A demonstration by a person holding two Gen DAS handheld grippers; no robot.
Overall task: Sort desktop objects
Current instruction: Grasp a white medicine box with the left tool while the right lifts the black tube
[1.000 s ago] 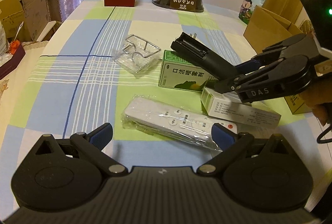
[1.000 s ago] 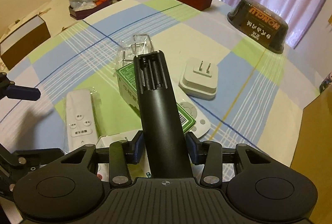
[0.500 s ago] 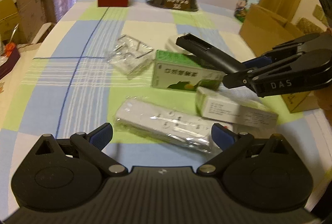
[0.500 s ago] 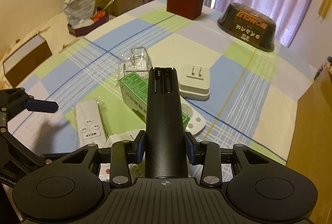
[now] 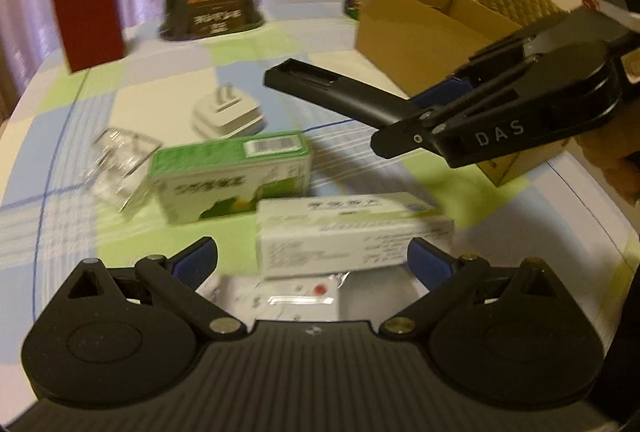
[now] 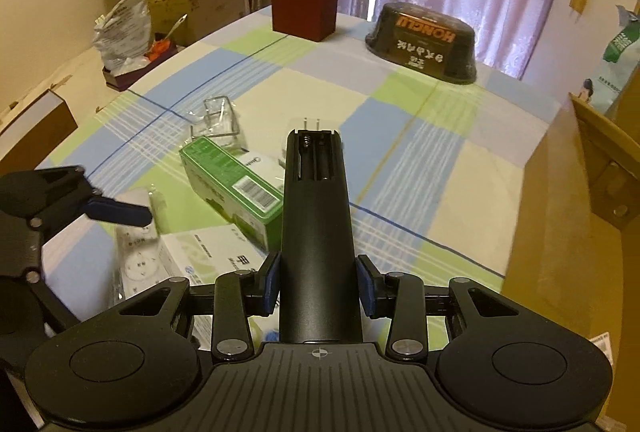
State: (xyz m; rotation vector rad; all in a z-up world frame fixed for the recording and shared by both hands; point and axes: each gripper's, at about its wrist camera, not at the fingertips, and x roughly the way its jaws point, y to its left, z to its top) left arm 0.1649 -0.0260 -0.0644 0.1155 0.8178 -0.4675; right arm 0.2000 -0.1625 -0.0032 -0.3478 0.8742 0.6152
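Two grippers working: my right gripper [image 6: 319, 286] is clamping the black remote [image 6: 316, 232] aloft for sorting, left gripper [image 5: 312, 258] spread wide over the white box [image 5: 352, 236].

Two remotes [image 6: 316, 232]; two cartons [image 5: 232, 180]

The table [image 6: 400, 120] wears a checked cloth of green, blue and cream. On it lie a green carton [image 6: 230, 188], a white box [image 5: 352, 232] just beside it, a bagged white remote [image 6: 138, 264], a clear plastic holder [image 6: 216, 120], a white plug adapter [image 5: 226, 112], a dark red box [image 6: 304, 2], a black tub [image 6: 424, 40] and a cardboard box [image 5: 424, 28].
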